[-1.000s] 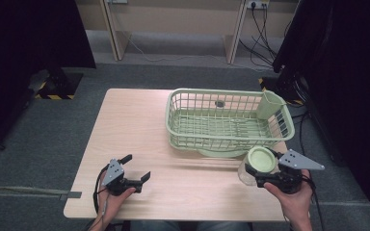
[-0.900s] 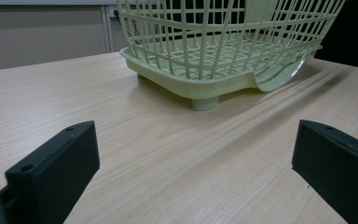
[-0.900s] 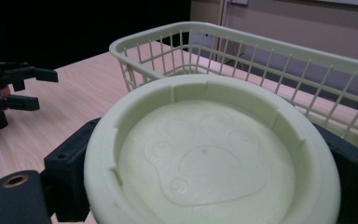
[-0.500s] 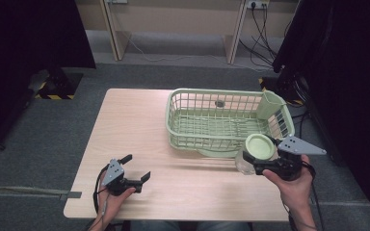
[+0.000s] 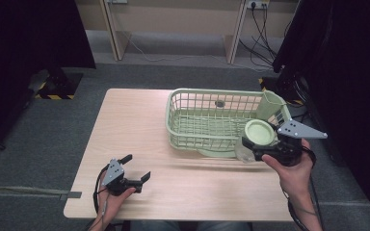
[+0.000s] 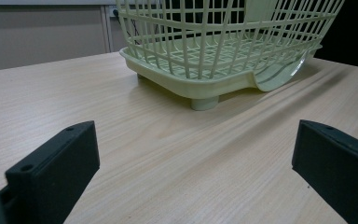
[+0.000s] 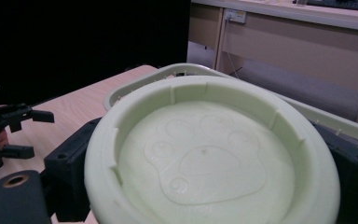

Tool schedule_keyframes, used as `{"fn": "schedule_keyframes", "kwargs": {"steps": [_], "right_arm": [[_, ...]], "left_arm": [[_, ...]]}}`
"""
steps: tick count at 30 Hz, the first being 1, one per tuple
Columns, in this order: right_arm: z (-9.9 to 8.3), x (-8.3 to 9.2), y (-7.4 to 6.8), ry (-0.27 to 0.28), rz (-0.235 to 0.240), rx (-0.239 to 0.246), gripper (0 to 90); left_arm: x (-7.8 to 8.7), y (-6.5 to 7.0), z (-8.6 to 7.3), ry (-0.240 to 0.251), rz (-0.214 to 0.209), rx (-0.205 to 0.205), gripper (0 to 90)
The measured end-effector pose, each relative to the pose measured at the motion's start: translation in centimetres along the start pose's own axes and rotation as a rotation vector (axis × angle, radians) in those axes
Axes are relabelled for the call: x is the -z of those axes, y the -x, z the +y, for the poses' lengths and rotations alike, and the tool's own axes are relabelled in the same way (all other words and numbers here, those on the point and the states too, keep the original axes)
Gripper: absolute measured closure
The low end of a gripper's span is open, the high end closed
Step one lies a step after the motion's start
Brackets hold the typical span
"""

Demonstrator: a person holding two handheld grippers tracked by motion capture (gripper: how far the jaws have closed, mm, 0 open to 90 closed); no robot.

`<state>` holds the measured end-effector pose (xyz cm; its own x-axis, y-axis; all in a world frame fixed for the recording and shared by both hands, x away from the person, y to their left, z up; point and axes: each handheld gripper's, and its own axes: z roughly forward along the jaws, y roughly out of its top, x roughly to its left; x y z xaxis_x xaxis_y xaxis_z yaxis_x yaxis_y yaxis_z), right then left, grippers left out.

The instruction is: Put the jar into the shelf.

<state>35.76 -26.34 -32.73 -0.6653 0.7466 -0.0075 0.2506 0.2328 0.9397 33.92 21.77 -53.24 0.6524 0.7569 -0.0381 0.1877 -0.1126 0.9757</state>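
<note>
A pale green plastic wire-style dish basket (image 5: 212, 120) is sitting on the right half of a light wooden table (image 5: 139, 120). A round pale green plastic lid (image 5: 259, 132) is hovering over the basket's near right corner.

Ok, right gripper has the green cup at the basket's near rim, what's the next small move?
Probably carry the cup forward over the rim into the basket. The right gripper holds it beside the near wall, not yet inside, and the basket floor looks open.

One green basket (image 5: 207, 120), one lidded cup (image 5: 259, 134), two claws (image 5: 136, 169) (image 5: 248, 147), one table (image 5: 139, 115).
</note>
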Motion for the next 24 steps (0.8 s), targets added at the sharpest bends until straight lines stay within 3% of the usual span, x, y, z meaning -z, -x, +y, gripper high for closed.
{"fn": "schedule_keyframes", "kwargs": {"steps": [2, 3, 7, 10, 15, 24], "right_arm": [[0.3, -0.1, 0.1, 0.0, -0.001, 0.0, 12.0], [1.5, -0.7, 0.5, 0.004, -0.006, 0.001, 12.0], [1.5, -0.7, 0.5, 0.004, -0.006, 0.001, 12.0], [2.9, -1.6, 1.1, 0.002, -0.014, 0.003, 12.0], [3.5, -2.2, 1.4, -0.002, -0.015, 0.002, 12.0], [5.8, -5.7, 2.7, -0.034, -0.02, -0.019, 12.0]], "left_arm": [[0.0, 0.0, 0.0, 0.001, 0.0, 0.0, 0.3], [0.0, 0.0, 0.0, 0.001, 0.0, 0.0, 0.3], [0.0, 0.0, 0.0, 0.0, 0.0, 0.001, 0.3], [0.0, 0.0, 0.0, 0.0, 0.0, 0.001, 0.3], [0.0, 0.0, 0.0, 0.001, -0.001, 0.001, 0.3], [0.0, 0.0, 0.0, 0.001, -0.002, 0.003, 0.3]]}}
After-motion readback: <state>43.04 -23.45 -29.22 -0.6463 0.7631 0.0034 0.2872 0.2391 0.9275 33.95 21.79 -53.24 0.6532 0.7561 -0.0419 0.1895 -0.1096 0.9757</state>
